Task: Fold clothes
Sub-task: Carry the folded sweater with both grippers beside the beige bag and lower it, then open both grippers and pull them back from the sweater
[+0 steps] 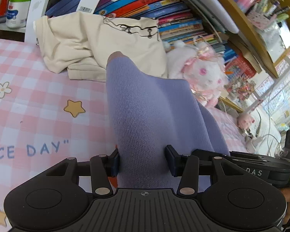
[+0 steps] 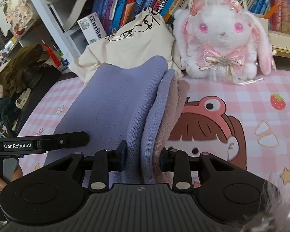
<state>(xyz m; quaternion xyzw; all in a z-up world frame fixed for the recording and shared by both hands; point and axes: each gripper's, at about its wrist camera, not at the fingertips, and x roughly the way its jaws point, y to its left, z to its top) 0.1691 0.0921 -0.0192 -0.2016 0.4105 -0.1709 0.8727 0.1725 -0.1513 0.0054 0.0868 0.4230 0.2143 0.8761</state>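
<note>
Clamping purple knit garment [image 1: 145, 116]: left gripper [image 1: 142, 162] jaws, right gripper [image 2: 142, 160] jaws, both part-closed.

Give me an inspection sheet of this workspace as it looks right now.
Surface: pink checked cartoon mat.
Job's things: lavender knit garment, mauve on its inner side, lifted between both grippers; cream printed garment heaped at the back.
Clutter: white plush rabbit with pink bows; small pink plush; white tub.
Grippers: left gripper and right gripper both clamp the lavender fabric.
Cables: white cords at the mat's far edge.
Surroundings: shelves of books; olive cloth on a side stand.
</note>
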